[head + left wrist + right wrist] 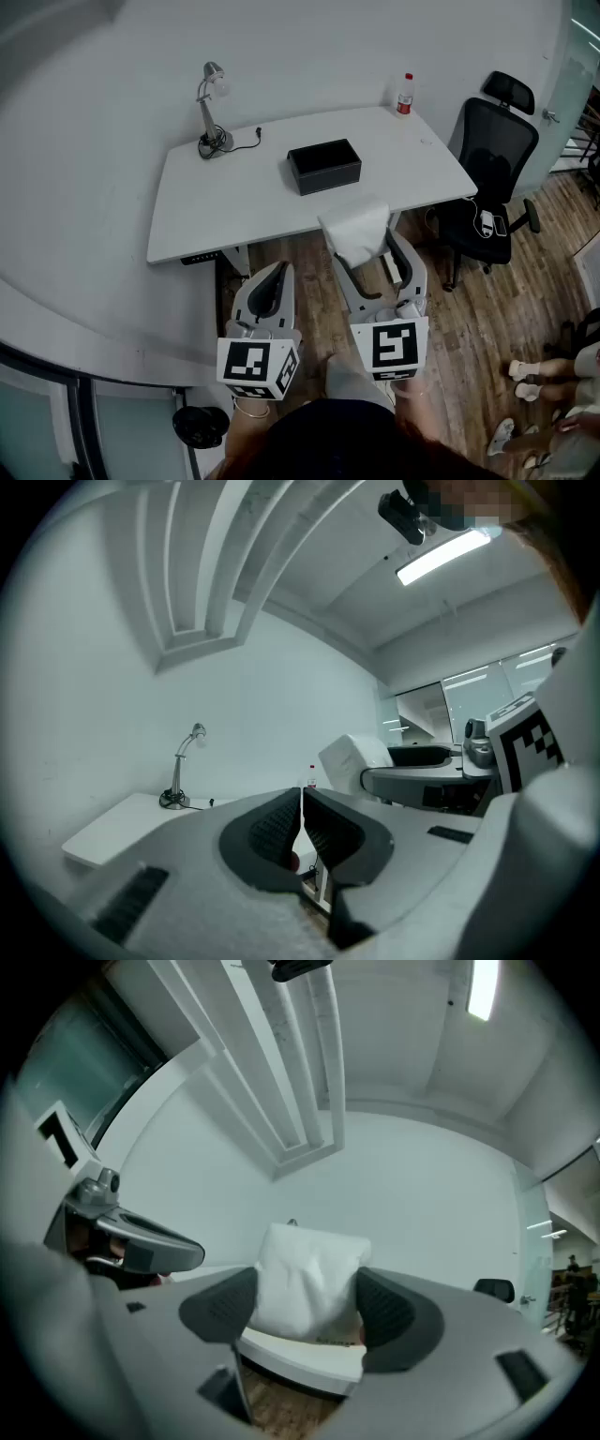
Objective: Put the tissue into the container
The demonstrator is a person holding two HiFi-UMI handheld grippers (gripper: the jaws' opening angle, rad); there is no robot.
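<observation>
The white soft pack of tissue [309, 1274] sits btw. the pads of the right gripper [308, 1307]. Its jaws stand wide and press on the pack's two sides. The pack hangs in the air before the front edge of the white desk [216, 211], well apart from the black rectangular container [323, 166] on the desk top. The left gripper [301, 822] has its jaws together w/ nothing in them. The pack is prob. light and squashy: its sides dent a little at the pads, so it may sag or slip. A hold across the middle, i.e. as now, seems best. A harder squeeze would only crush it.
</observation>
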